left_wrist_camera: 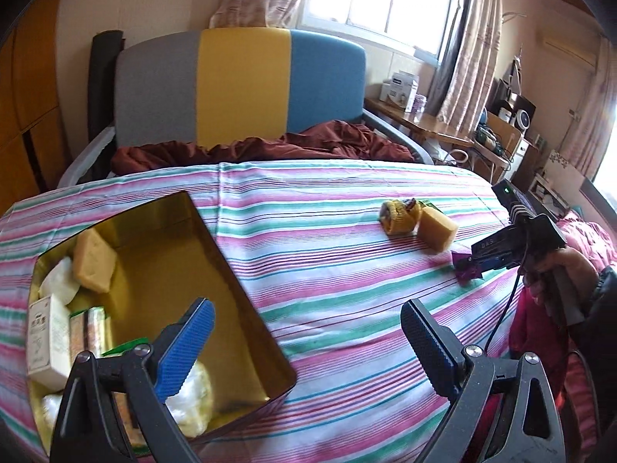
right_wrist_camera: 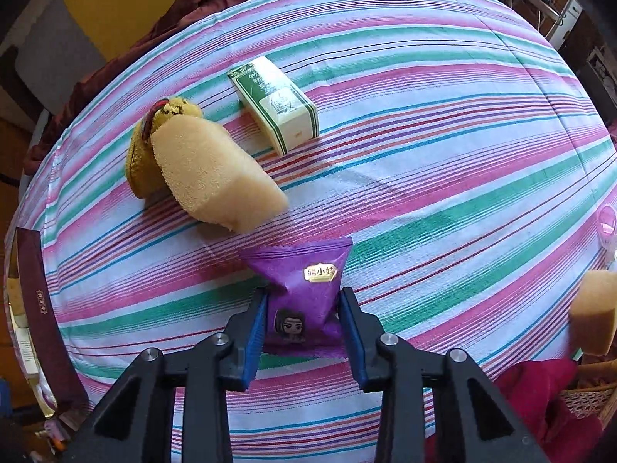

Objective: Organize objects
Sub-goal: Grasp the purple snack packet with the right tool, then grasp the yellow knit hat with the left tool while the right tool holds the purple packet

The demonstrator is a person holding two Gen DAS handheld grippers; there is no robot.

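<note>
A gold tin box (left_wrist_camera: pixel 246 293) sits at the left on the striped bed sheet (left_wrist_camera: pixel 347 289), holding sponges, small cartons and white packets. My left gripper (left_wrist_camera: pixel 304 332) is open and empty, hovering over the tin's right edge. My right gripper (right_wrist_camera: pixel 304 305) is shut on a purple snack packet (right_wrist_camera: pixel 304 289), which also shows in the left wrist view (left_wrist_camera: pixel 466 268). Beyond it lie a yellow sponge (right_wrist_camera: pixel 216 177), a yellow plush toy (right_wrist_camera: pixel 162 142) and a green-and-white carton (right_wrist_camera: pixel 277 104).
The tin's dark lid edge (right_wrist_camera: pixel 34 308) shows at the left. Another sponge (right_wrist_camera: pixel 594 312) and a wicker basket (right_wrist_camera: pixel 594 397) sit at the right edge. A maroon blanket (left_wrist_camera: pixel 270 146) and a headboard (left_wrist_camera: pixel 239 85) lie beyond the sheet.
</note>
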